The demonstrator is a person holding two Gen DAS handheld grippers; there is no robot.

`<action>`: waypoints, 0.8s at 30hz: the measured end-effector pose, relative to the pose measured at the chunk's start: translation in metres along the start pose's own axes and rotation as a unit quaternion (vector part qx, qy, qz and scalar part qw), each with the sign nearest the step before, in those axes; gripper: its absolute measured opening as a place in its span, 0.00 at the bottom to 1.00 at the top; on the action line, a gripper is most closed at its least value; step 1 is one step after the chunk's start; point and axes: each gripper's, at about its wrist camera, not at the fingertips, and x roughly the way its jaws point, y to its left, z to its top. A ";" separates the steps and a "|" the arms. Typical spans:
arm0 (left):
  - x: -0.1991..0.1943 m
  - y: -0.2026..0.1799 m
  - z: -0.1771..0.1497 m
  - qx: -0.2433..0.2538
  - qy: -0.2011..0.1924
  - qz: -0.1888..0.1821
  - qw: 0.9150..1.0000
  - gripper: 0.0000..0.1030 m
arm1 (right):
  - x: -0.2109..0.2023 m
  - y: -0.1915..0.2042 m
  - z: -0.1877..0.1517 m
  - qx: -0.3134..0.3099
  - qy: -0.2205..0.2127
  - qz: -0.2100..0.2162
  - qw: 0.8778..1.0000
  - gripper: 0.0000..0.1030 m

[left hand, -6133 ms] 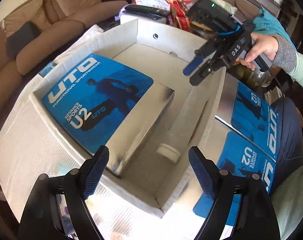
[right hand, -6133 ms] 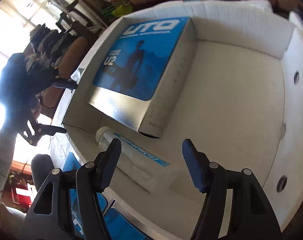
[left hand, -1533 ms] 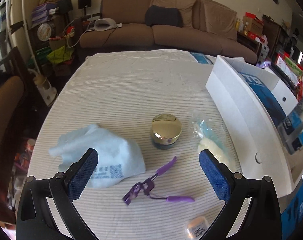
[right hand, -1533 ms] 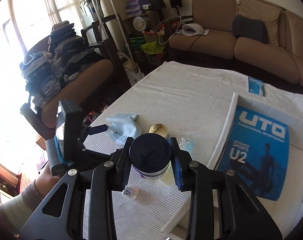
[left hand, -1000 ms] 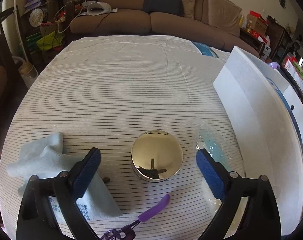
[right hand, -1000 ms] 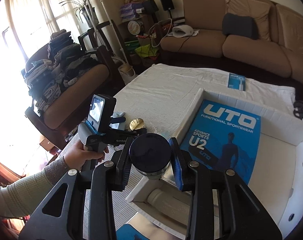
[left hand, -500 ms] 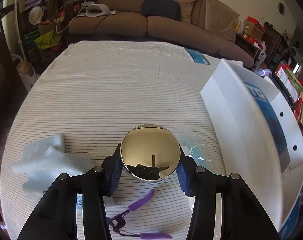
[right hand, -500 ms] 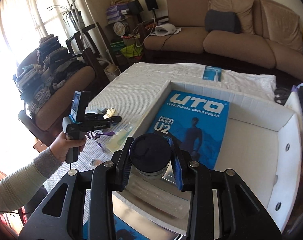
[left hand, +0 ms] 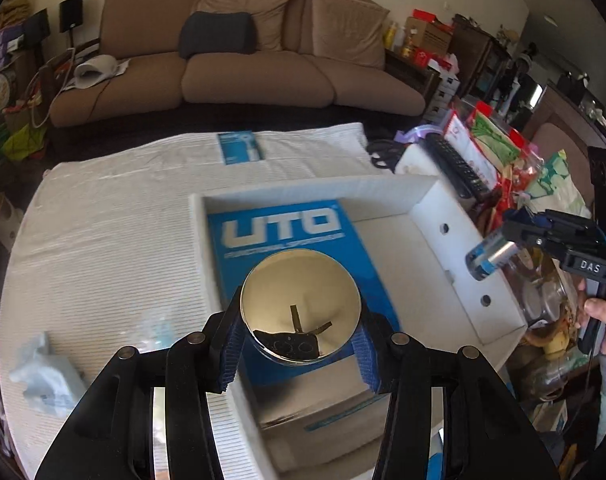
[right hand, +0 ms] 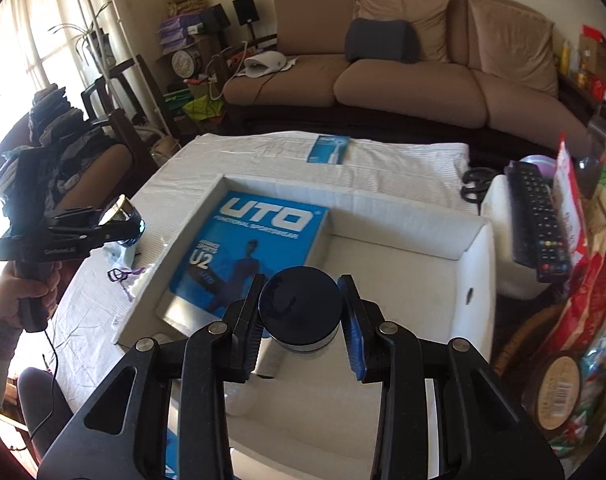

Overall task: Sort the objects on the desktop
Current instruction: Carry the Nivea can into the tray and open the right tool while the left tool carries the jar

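Left wrist view: left gripper point(left hand: 301, 344) fingers clamp gold-lidded jar point(left hand: 301, 310) — body hidden — right gripper point(right hand: 301, 326) fingers clamp black-lidded jar point(right hand: 301, 306).

Left gripper point(left hand: 301, 344): blue pads pressed on both sides of the gold-lidded jar point(left hand: 301, 306), jar held clear of the surface. The mirror lid reflects the gripper.

Landmark: white box point(left hand: 459, 236), open top, on the striped tablecloth point(left hand: 103, 248).
- Jar sits above the box's near-left part, over the blue UTO carton point(left hand: 279, 226) lying inside the box.
- Right gripper point(left hand: 483, 258) is beyond the box's right wall, clamped on a dark-lidded jar point(left hand: 488, 257); a hand point(left hand: 603, 320) holds its handle.
- Pale blue cloth point(left hand: 43, 376) lies left of the box, well apart.
- Small blue packet point(left hand: 239, 147) lies behind the box.
- Remote control point(left hand: 457, 170) lies past the box's far-right corner.
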 end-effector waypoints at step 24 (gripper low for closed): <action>0.209 -0.133 0.044 0.025 0.094 0.029 0.995 0.47 | 0.158 -0.131 0.028 0.012 0.105 -0.076 0.991 0.32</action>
